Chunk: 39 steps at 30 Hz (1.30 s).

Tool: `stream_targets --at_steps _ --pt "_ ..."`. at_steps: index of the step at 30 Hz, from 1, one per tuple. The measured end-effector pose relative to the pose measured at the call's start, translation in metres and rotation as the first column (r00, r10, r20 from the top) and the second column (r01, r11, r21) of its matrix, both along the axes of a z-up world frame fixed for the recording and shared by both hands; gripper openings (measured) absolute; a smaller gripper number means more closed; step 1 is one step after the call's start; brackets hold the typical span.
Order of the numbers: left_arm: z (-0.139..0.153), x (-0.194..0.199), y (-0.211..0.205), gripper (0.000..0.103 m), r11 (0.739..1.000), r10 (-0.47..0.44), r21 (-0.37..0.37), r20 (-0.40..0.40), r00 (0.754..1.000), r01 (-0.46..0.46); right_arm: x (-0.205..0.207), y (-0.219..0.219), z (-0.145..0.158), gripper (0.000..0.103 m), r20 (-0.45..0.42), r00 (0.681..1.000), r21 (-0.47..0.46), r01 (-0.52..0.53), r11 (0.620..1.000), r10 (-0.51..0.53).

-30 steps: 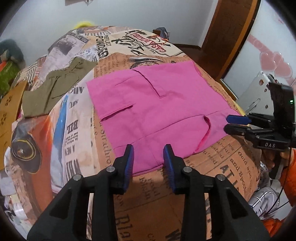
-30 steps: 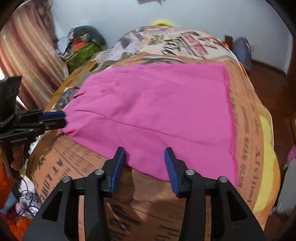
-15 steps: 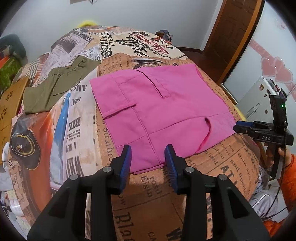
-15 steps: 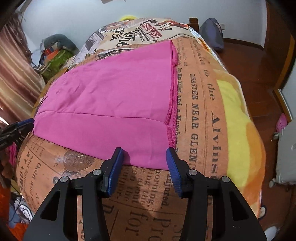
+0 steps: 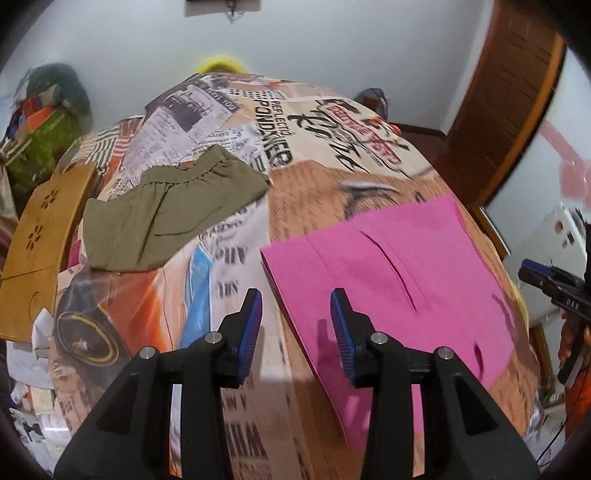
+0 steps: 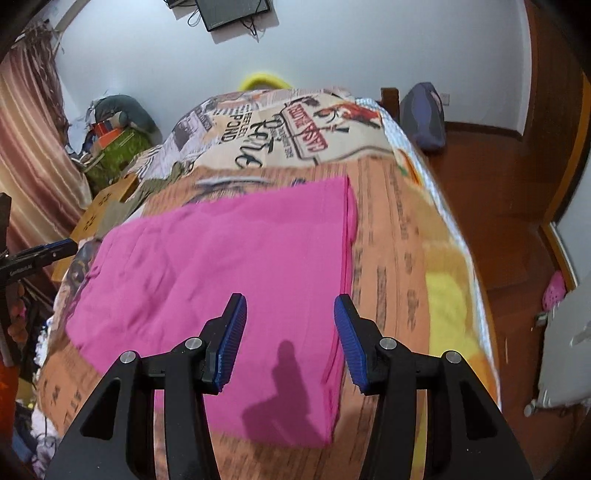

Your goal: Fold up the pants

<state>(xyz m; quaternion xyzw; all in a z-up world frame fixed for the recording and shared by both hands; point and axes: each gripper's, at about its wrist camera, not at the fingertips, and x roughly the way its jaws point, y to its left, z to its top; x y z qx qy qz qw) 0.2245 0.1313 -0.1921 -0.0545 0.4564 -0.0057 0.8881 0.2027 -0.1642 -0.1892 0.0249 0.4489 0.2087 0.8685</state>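
Left wrist view, left to right: wooden board [image 5: 35, 240] with flower cut-outs at the bed's left edge; olive garment [image 5: 166, 218] lying flat on the printed blanket [image 5: 207, 122], well apart from the pink pants [image 5: 391, 280]. Blanket carries newspaper-style print; legible upside-down fragments read "REFLECTIO", "PONDERED" (uncertain) and "LOVE YOU"; the rest is motion-blurred. Pink pants lie folded flat on the blanket's right half, pocket slit upward; their near corner runs behind the right finger of the left claw [image 5: 297, 325]. Left claw: blue pads apart, nothing between them, hovering over the pants' left edge. Far right, the right claw [image 5: 532, 271] enters, partly cut off by the frame; a label on its body reads "DAS". Right wrist view: left claw body at the left edge bears small white lettering, too small to read. Pink pants [image 6: 229, 280] lie under the right claw [image 6: 290, 339], its pads apart, gripping nothing, shadow falling on the cloth. Blanket lettering beyond is blurred. A dark screen [image 6: 232, 13] on the wall is cut off at the top.
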Motion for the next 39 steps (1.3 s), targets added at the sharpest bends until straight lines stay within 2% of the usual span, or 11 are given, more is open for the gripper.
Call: stream_targets --at_steps 9,12,22,26,27,29,31,32,36,39 --pt "-0.033 0.055 0.02 0.038 1.0 0.017 -0.018 -0.059 0.998 -0.018 0.055 0.01 -0.012 0.046 0.026 1.0 -0.058 0.004 0.998 -0.003" --pt "-0.042 0.067 0.024 0.038 0.998 0.01 -0.054 -0.071 0.997 -0.014 0.076 0.013 -0.02 0.046 0.022 1.0 -0.065 0.006 0.998 -0.005" --pt "-0.067 0.081 0.023 0.038 0.994 -0.014 -0.109 -0.102 0.995 0.003 0.13 0.012 -0.047 0.046 0.013 1.0 -0.1 0.029 0.995 -0.028" --pt "-0.065 0.079 0.015 0.036 0.999 -0.017 -0.049 -0.085 0.996 0.012 0.143 0.016 -0.057 0.046 0.004 1.0 -0.113 0.009 0.994 -0.008" --pt "-0.064 0.078 0.011 0.03 0.999 -0.025 -0.037 -0.078 0.997 0.022 0.146 0.017 -0.059 0.046 0.004 1.0 -0.111 0.002 0.994 -0.002" --pt "-0.063 0.077 0.005 0.026 1.0 -0.028 0.002 -0.07 0.997 0.028 0.146 0.02 -0.062 0.039 0.007 1.0 -0.115 -0.015 0.993 0.016" --pt "-0.06 0.075 -0.001 0.015 0.998 -0.034 0.053 -0.055 0.998 0.037 0.143 0.024 -0.061 0.011 0.02 0.999 -0.121 -0.038 0.992 0.041" --pt "-0.059 0.075 -0.003 0.013 0.997 -0.04 0.065 -0.05 0.998 0.043 0.141 0.026 -0.06 0.007 0.024 0.998 -0.128 -0.048 0.991 0.051" --pt "-0.047 0.072 -0.01 0.01 0.989 -0.073 0.128 -0.015 0.997 0.075 0.14 0.034 -0.061 0.005 0.062 0.995 -0.207 -0.065 0.976 0.079" --pt "-0.039 0.074 -0.01 0.01 0.983 -0.078 0.168 0.001 0.997 0.077 0.144 0.033 -0.06 0.003 0.081 0.995 -0.248 -0.039 0.968 0.061"
